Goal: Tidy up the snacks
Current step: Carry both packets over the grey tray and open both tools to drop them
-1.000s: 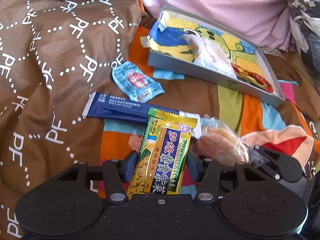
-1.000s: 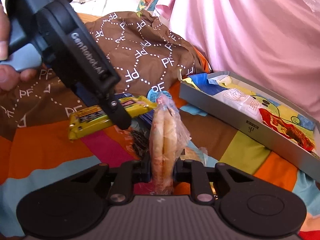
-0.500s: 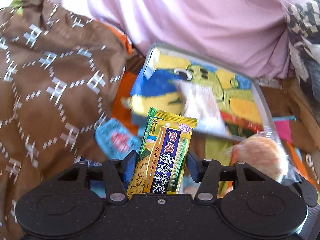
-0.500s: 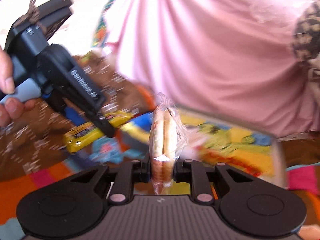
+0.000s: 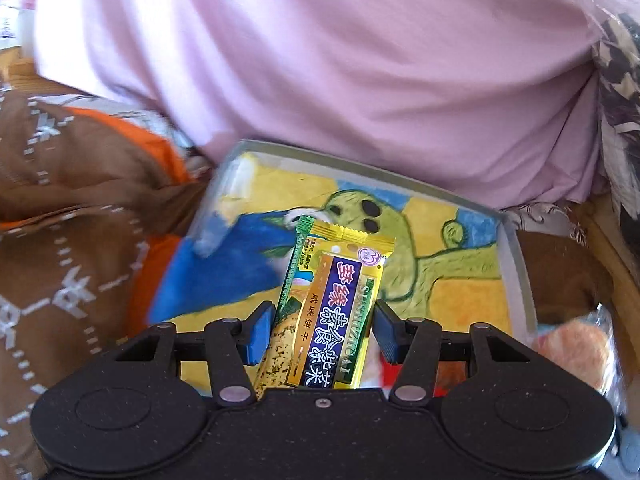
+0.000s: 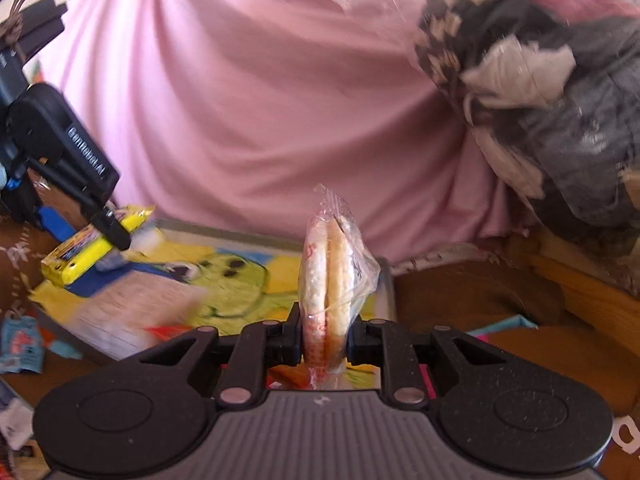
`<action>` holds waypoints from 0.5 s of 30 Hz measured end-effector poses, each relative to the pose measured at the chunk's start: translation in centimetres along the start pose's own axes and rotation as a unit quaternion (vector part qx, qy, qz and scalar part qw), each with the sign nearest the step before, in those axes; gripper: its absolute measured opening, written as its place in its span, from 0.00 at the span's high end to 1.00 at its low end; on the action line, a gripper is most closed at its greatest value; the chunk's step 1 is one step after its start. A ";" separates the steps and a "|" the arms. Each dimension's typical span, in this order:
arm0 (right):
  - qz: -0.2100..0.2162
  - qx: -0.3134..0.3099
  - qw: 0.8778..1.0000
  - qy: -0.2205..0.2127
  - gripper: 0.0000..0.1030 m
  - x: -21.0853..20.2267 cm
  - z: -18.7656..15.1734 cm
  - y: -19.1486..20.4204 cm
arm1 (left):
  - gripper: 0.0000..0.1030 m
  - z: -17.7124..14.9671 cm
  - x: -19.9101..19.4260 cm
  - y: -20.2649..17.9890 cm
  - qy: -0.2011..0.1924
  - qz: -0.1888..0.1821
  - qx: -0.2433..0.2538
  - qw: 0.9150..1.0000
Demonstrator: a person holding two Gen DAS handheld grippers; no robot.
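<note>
Here the left gripper [image 5: 320, 330] is clenched on a yellow-green cracker packet [image 5: 328, 312], held upright above the near part of the grey tray [image 5: 516, 248] with its cartoon-printed lining. The right gripper [image 6: 323, 340] grips a clear-wrapped pair of round biscuits [image 6: 328, 280] on edge, over the tray's right side. Pink fabric [image 6: 260, 100] rises behind the tray's far rim.

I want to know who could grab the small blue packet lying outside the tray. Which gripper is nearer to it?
Left, as far as I can judge. In the right wrist view the left gripper hangs above the blue packet at the tray's left end; the right gripper is toward the tray's right end.
</note>
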State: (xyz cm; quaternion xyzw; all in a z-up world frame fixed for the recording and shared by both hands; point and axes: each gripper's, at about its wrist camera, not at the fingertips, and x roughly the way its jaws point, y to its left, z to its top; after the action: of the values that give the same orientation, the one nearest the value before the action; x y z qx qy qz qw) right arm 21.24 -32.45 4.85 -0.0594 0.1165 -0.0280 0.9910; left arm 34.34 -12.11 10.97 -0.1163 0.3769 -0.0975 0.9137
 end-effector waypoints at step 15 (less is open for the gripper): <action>0.026 0.037 0.998 0.044 0.39 1.9 -0.4 -0.3 | 0.45 -0.4 5.6 -4.5 0.017 -0.022 0.023 0.999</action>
State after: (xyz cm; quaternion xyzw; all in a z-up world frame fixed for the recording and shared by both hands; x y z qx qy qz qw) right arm 23.02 -32.91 4.04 -0.0183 0.1602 -0.0088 0.9869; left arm 37.50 -17.92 8.25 -0.1021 0.3876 -0.1286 0.9071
